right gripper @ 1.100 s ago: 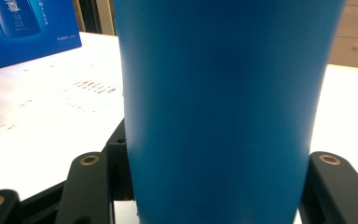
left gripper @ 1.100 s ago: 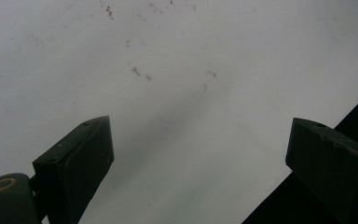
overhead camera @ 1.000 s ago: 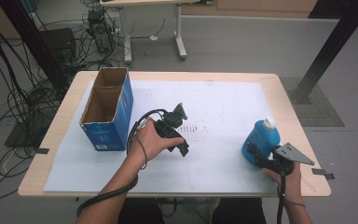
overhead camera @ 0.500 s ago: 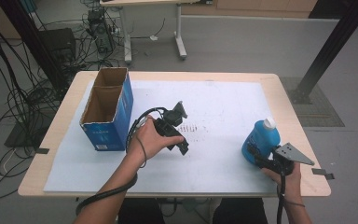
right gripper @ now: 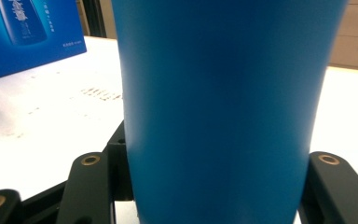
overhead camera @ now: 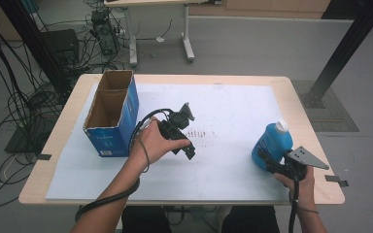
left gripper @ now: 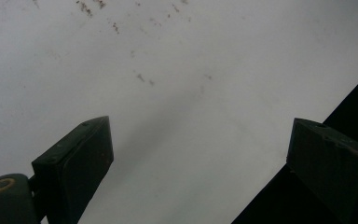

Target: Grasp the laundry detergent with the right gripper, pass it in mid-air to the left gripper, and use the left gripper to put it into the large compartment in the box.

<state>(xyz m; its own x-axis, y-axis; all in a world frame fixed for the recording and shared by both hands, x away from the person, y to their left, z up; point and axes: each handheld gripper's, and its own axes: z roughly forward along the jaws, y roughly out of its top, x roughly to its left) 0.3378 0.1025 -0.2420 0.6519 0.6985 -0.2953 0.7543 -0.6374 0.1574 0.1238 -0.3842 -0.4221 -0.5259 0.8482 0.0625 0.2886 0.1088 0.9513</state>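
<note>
high view: right gripper [overhead camera: 264,158] at lower right of frame, clamped on the upright blue bottle [overhead camera: 272,141] standing on the white mat [overhead camera: 233,170]. left gripper [overhead camera: 188,151] near centre, jaws spread apart over bare mat, nothing between them

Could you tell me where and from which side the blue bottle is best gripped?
Grip the blue bottle on its lower body, coming level from the person's side, as the right gripper does. The bottle stands upright, its body fits between the jaws, and its white cap is narrower.
</note>
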